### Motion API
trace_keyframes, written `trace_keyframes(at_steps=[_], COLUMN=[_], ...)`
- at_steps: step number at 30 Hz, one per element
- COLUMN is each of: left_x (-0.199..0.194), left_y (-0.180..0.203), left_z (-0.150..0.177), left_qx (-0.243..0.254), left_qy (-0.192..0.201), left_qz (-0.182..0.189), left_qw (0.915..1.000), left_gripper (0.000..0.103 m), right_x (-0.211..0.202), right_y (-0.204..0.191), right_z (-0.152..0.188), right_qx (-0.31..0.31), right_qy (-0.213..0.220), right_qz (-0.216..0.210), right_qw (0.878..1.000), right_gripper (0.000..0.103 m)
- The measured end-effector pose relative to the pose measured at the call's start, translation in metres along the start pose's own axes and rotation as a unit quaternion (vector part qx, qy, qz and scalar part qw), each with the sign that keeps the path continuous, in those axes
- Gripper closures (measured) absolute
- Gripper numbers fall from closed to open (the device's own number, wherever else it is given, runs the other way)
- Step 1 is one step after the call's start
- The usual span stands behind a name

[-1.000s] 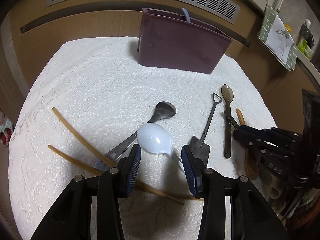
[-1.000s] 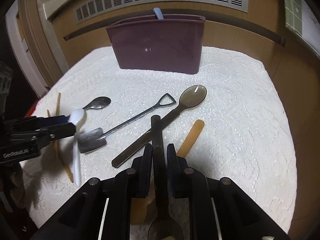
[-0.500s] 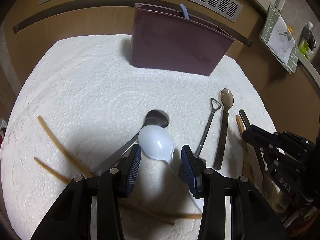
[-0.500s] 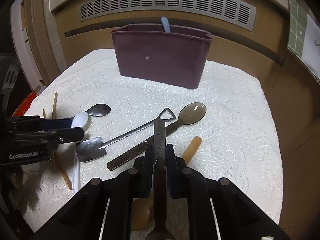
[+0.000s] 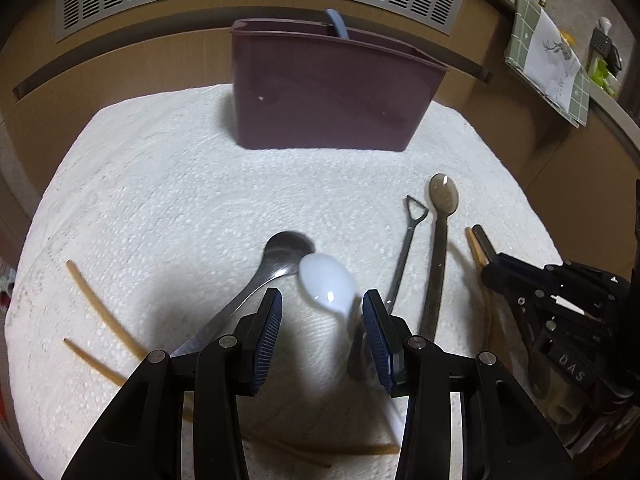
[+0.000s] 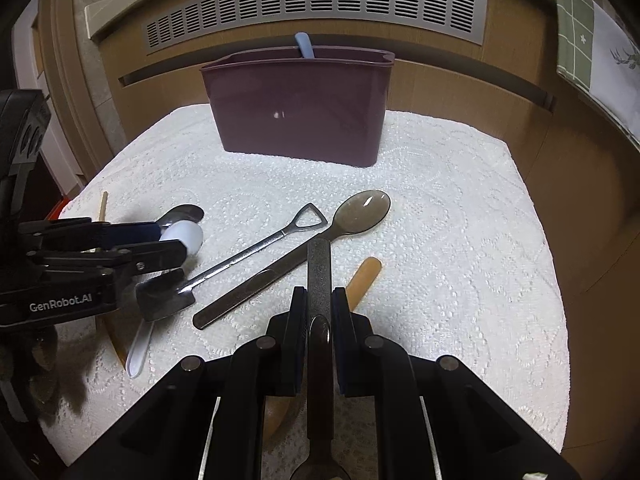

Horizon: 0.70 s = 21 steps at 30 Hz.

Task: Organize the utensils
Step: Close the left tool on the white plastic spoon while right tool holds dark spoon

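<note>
My right gripper (image 6: 319,292) is shut on a dark flat-handled spoon (image 6: 319,264), whose handle pokes forward between the pads. In the left wrist view the right gripper (image 5: 494,270) sits at the right edge. My left gripper (image 5: 322,314) stands open with a white plastic spoon (image 5: 326,280) between its fingers, close to the right pad; the right wrist view has this gripper (image 6: 176,242) at the left. A maroon utensil holder (image 6: 296,112) stands at the back with a blue handle (image 6: 305,45) in it.
On the white lace cloth (image 6: 460,240) lie a metal spoon (image 5: 288,248), a shovel-shaped spoon (image 6: 256,246), a translucent brown spoon (image 6: 366,212), a wooden handle (image 6: 362,280) and chopsticks (image 5: 100,308). Wooden cabinet fronts and a vent grille rise behind.
The right jaws have closed onto the dark spoon's handle. The left gripper has drifted over the white spoon, which now sits nearer its right finger.
</note>
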<state>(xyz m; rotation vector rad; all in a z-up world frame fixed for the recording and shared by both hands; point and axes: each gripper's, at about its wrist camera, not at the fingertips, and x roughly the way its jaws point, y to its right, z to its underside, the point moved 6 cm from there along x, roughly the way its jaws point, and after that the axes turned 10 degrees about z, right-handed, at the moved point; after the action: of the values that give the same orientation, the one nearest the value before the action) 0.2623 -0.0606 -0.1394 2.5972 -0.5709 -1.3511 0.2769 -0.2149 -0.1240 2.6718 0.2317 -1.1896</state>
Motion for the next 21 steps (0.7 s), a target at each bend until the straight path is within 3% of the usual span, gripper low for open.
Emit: trace_keyframes(at_steps=[6,7,12,17,21], left_x=[-0.014,-0.017,-0.019,0.006,0.019], left_y=[-0.013,-0.015,-0.012,-0.007,0.007], left_z=[0.000,0.000,0.003,-0.004,-0.014], left_qx=[0.035,0.034,-0.024,-0.034,-0.002], left_qy=[0.011,0.013,-0.007,-0.021,-0.014], left_qz=[-0.057,-0.055,0.028,0.009,0.006], left_qw=[0.9977,0.9978,0.9993,0.9992,0.9999], left_gripper=[0.060,0.060,0.060,0.060,0.060], right_x=[-0.002,-0.003,-0.002,-0.004,-0.004], right_y=[0.004,0.005,0.010,0.008,0.010], right_z=[0.000,0.001,0.002,0.001,0.002], right_qx=[0.008,0.010,0.021,0.021,0.021], right_qy=[0.006,0.007,0.006,0.008,0.008], right_qz=[-0.002,-0.001,-0.003,-0.005,0.002], right_qw=[1.000,1.000,1.000,1.000,1.000], right_gripper=[0.091,0.091,0.091,0.091,0.091])
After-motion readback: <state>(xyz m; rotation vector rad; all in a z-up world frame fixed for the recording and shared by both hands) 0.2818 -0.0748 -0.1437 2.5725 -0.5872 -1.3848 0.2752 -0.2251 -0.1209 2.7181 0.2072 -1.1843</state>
